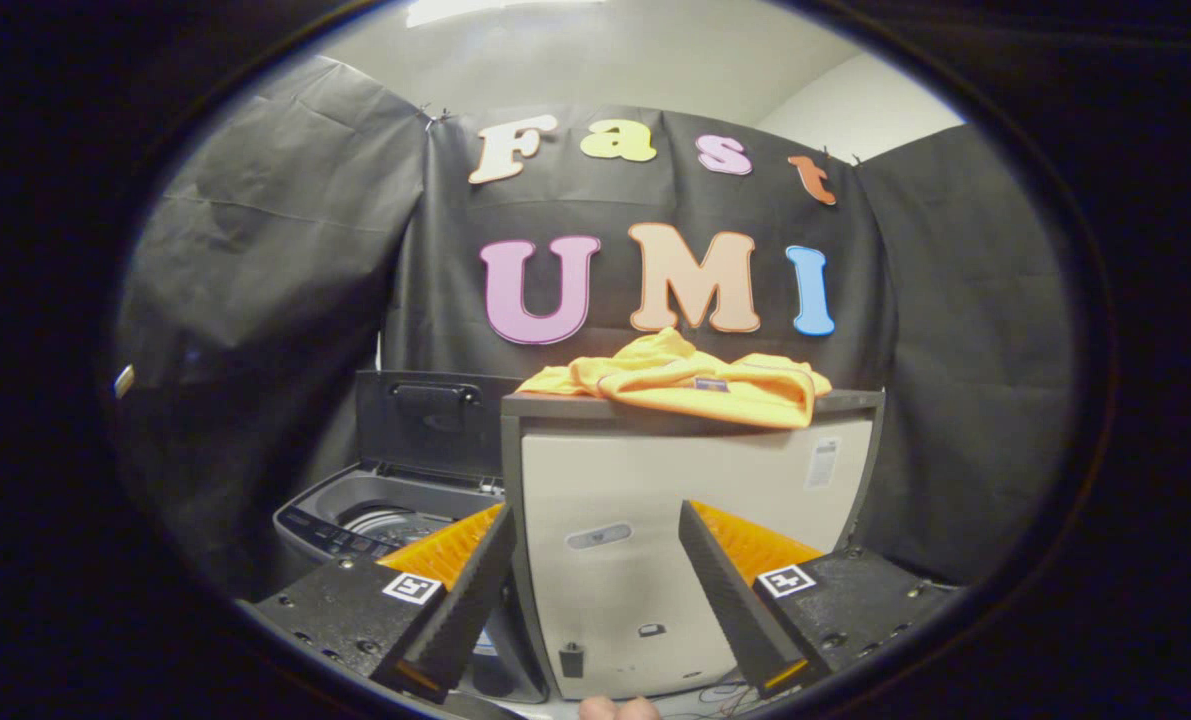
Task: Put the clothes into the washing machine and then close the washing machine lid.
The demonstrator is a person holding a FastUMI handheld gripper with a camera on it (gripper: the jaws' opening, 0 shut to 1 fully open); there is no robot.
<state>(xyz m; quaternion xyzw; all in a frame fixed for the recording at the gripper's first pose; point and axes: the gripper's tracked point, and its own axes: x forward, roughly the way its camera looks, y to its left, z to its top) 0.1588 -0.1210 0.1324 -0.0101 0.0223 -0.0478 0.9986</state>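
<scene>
Nothing loaded yet: orange clothes (690, 385) lie atop the cabinet (655, 560), washing machine (380, 515) beside it with lid (435, 420) raised, gripper (595, 590) fingers spread, empty.

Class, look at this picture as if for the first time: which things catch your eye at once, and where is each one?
The bright yellow-orange garment stands out first, lying crumpled on top of the pale cabinet straight ahead, beyond the fingers. Beside the cabinet sits the washing machine, its dark lid raised upright. The tongs are open and hold nothing, their fingers spread in front of the cabinet.
</scene>
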